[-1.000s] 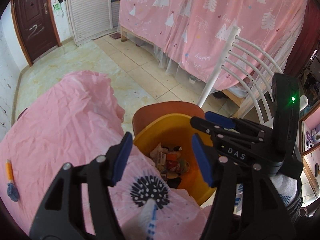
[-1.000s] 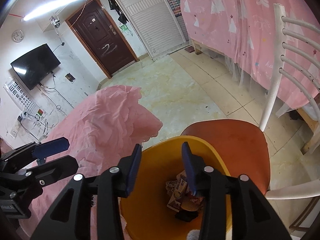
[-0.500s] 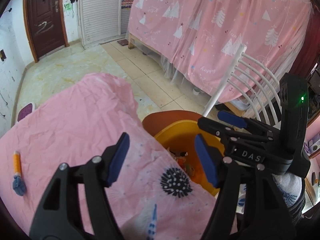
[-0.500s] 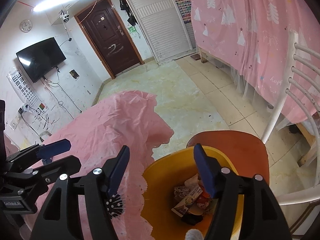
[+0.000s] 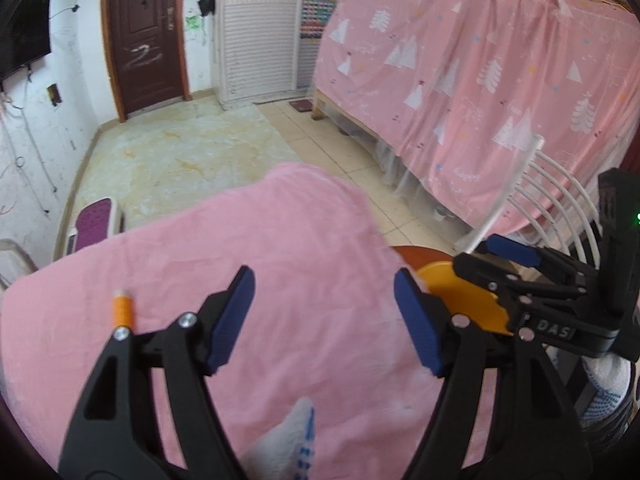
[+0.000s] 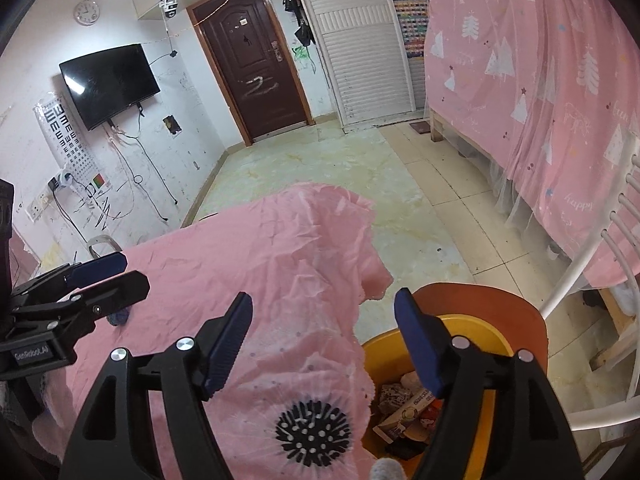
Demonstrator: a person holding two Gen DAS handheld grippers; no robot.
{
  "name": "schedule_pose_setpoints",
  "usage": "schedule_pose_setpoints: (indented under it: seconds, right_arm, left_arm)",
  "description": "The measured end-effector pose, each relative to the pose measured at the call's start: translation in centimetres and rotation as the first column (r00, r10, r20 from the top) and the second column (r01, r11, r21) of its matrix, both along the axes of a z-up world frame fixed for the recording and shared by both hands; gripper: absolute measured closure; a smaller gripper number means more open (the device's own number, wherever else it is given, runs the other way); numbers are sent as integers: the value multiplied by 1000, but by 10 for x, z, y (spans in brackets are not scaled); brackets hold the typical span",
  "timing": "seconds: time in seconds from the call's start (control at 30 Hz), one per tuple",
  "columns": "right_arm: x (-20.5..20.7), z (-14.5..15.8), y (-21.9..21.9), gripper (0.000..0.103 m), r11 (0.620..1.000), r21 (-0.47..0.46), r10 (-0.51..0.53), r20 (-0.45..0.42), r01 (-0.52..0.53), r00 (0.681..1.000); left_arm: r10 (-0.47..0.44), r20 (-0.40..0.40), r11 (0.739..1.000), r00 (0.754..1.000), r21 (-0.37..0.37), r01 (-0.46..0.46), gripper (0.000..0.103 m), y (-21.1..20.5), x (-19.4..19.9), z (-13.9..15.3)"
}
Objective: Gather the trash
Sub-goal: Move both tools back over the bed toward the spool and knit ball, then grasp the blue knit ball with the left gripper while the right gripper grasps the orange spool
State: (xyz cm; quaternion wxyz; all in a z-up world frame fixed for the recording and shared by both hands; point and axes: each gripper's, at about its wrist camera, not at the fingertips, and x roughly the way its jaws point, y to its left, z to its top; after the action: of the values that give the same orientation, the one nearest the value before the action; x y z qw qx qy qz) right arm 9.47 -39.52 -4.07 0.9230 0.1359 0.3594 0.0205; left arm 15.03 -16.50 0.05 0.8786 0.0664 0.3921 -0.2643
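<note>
1. Pink cloth (image 6: 280,264) covers a wide table surface and fills the lower middle of both wrist views; a black dandelion-like print (image 6: 313,428) sits near its scalloped edge.
2. Orange chair seat (image 6: 500,308) with a white slatted back (image 6: 624,240) stands just beside the table edge.
3. Yellow bin (image 6: 476,324) rests on that seat, its rim touching the hanging cloth; it holds the collected trash (image 6: 408,412): crumpled wrappers, a printed paper packet and a dark scrap, piled at the bottom.
4. Right gripper (image 6: 324,340) hovers above the cloth edge and the bin's rim, jaws spread wide with nothing between its blue pads.
5. Left gripper (image 5: 324,316) hangs over the bare pink cloth, jaws equally wide and empty.
6. Small orange tube-shaped item (image 5: 122,310) lies on the cloth, left of the left gripper's fingers; its lower end is hidden behind the gripper.
</note>
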Motion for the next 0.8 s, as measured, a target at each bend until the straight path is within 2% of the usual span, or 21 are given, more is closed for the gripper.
schedule_pose_setpoints:
  seconds: [0.37, 0.57, 0.8]
  right_arm:
    - [43, 13, 88, 37, 986, -81, 142, -11, -142, 990]
    - [67, 19, 127, 36, 976, -107, 189, -19, -190, 982]
    - [94, 26, 168, 33, 962, -119, 244, -42, -247, 969]
  left_arm:
    - [131, 10, 991, 991, 38, -131, 34, 82, 21, -3]
    - [180, -28, 983, 983, 33, -179, 34, 120, 30, -17]
    - [177, -91, 984, 980, 34, -175, 34, 141, 32, -38]
